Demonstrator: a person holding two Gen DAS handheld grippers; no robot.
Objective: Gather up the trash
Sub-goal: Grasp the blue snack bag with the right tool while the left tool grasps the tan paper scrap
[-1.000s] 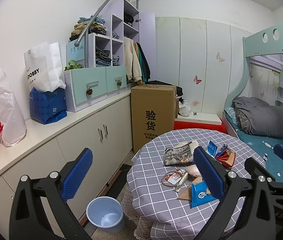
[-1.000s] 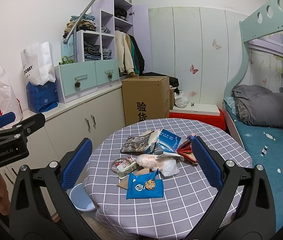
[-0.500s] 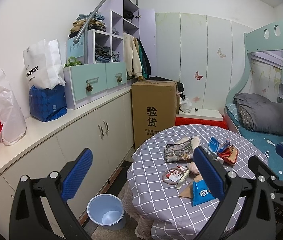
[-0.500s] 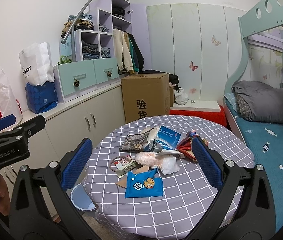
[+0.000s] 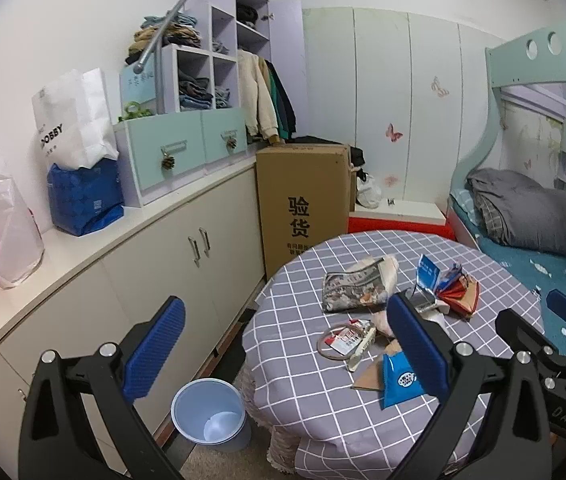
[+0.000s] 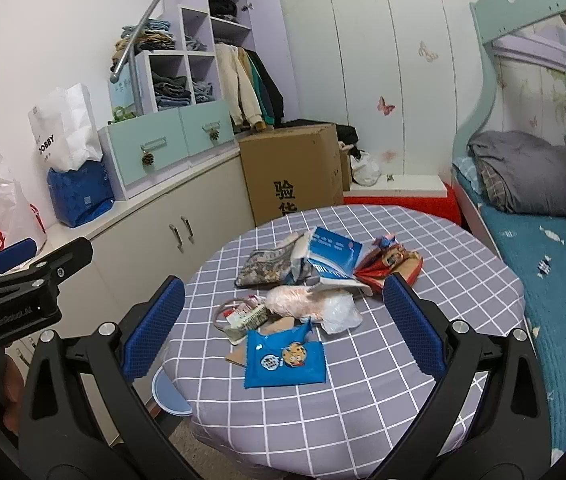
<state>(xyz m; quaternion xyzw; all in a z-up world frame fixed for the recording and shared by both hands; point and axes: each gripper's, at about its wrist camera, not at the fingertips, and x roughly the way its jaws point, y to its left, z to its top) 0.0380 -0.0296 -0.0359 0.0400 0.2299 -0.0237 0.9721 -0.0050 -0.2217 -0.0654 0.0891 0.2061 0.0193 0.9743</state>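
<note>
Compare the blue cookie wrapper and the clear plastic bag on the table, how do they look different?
The blue cookie wrapper lies flat and opaque, printed with a cartoon cookie; the clear plastic bag is crumpled, see-through and unprinted. The wrapper sits nearest the table's front edge, the bag behind it in the pile. Both rest on the checked cloth, untouched.

Left tool [image 5: 283, 344] held above the floor, jaws wide apart, nothing between them. Round counter [image 5: 291, 360] with grey checked cloth carries scattered trash: blue snack packet [image 5: 399, 380], patterned pouch [image 5: 353, 290], red wrappers [image 5: 457, 292]. Light-blue bin [image 5: 209, 414] stands on the floor just beside the counter.
</note>
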